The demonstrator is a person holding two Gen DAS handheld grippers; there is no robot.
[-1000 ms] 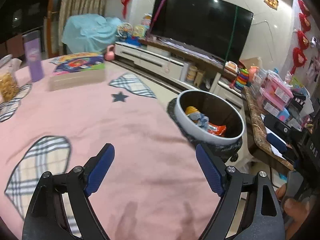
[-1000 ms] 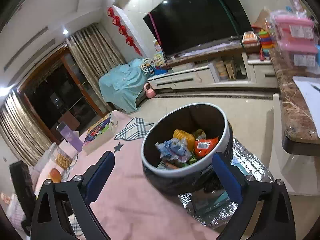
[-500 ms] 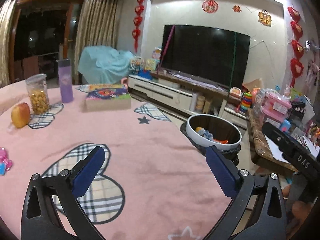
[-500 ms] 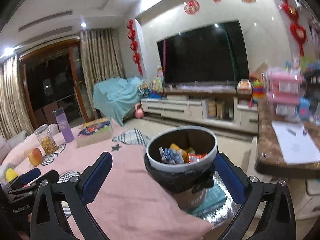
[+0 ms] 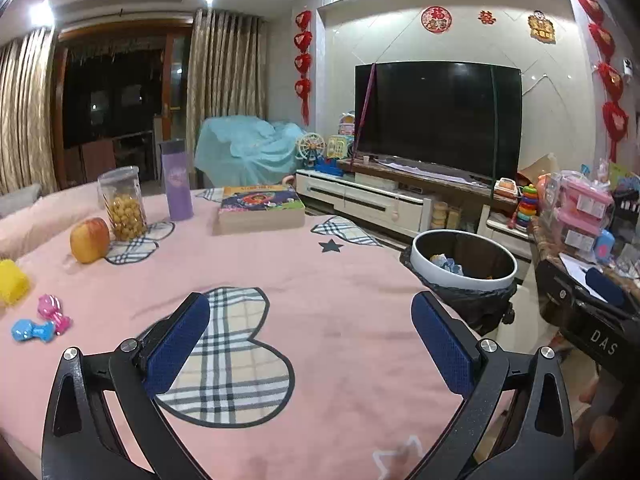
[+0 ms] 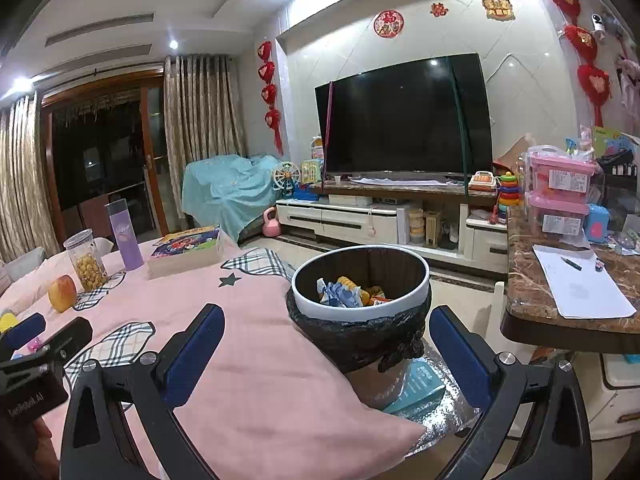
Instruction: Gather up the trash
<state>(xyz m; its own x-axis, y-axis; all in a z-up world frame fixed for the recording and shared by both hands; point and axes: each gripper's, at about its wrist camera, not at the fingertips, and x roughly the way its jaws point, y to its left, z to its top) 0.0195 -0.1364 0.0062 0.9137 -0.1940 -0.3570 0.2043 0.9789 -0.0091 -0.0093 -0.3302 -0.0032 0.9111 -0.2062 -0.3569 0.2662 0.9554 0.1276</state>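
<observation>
A white-rimmed trash bin (image 5: 460, 282) with a black bag stands just off the table's right edge. It holds crumpled blue-white, yellow and orange wrappers (image 6: 340, 292). My left gripper (image 5: 310, 332) hovers open over the pink tablecloth (image 5: 340, 280), nothing between its blue pads. My right gripper (image 6: 326, 332) is open too, its jaws standing either side of the bin (image 6: 360, 312) in its view, short of it. Pink and blue candy-like pieces (image 5: 52, 312) lie at the table's left edge beside a yellow object (image 5: 10, 286).
On the table's far side are an apple (image 5: 90, 240), a snack jar (image 5: 122, 208), a purple bottle (image 5: 178, 192) and a book box (image 5: 260, 208). A marble counter (image 6: 560, 312) with paper is right of the bin. A TV stand is behind.
Both grippers have drawn back from the bin and tilted up, so more of the room shows. The left jaws have widened. The right view has rolled level.
</observation>
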